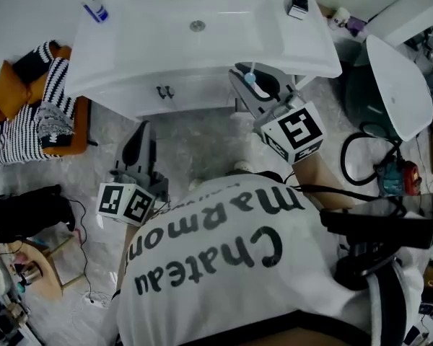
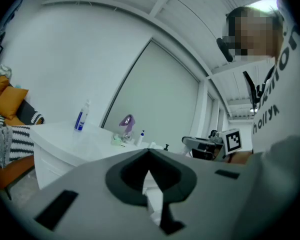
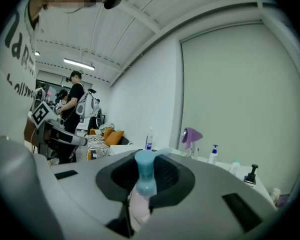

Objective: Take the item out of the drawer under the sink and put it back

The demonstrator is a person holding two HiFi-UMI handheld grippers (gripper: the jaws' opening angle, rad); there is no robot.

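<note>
Bottle [image 3: 145, 168]: blue cap, pinched between the narrow jaws of the right gripper [image 1: 252, 81], held just below the sink [image 1: 224, 42] edge.
Left gripper [image 1: 142, 137]: jaws together, nothing held.
Drawer [image 1: 195, 92]: appears shut.
Done: step 1, removal, judged complete.
Left: step 2, drawer to be opened, bottle put back.

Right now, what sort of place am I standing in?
Probably a bathroom set-up inside a larger workshop or studio: a white sink with a drawer under it and a pump bottle on its rim, yet a seat piled with striped cushions and loose cables alongside.
</note>
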